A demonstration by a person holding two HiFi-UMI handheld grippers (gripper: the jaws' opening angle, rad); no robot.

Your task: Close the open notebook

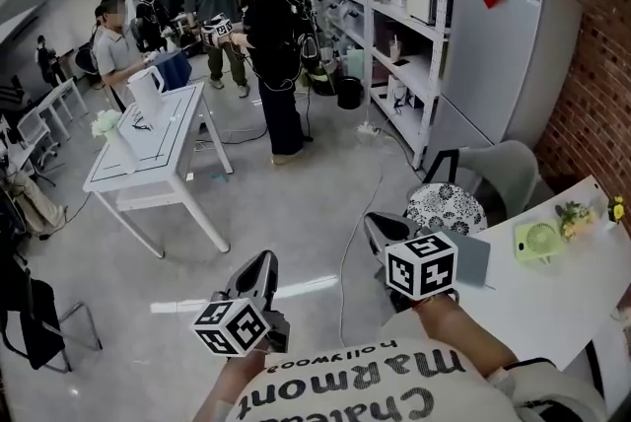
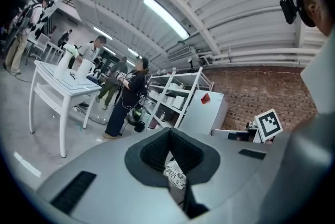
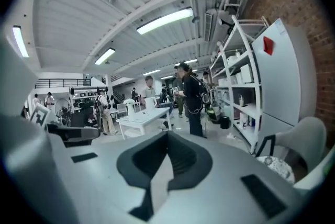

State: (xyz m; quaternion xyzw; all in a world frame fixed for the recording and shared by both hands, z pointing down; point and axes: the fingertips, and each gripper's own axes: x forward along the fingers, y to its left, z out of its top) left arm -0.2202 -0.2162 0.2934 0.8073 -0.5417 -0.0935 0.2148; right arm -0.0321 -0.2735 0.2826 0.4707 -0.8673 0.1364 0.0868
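A grey-covered notebook (image 1: 472, 258) lies flat on the white table (image 1: 552, 302) at the right, its left part hidden behind my right gripper's marker cube. Only the plain cover shows. My right gripper (image 1: 374, 226) is held up in the air left of the table, pointing out into the room, jaws shut with nothing between them (image 3: 167, 135). My left gripper (image 1: 264, 258) hangs lower and further left over the floor, also shut and empty (image 2: 168, 131). Neither touches the notebook.
A green hand fan (image 1: 537, 241) and small flowers (image 1: 574, 213) sit on the table. A chair with a patterned cushion (image 1: 446, 208) stands beside it, near a refrigerator (image 1: 503, 55) and shelving (image 1: 394, 16). Another white table (image 1: 158, 149) and several people (image 1: 266, 45) stand across the room.
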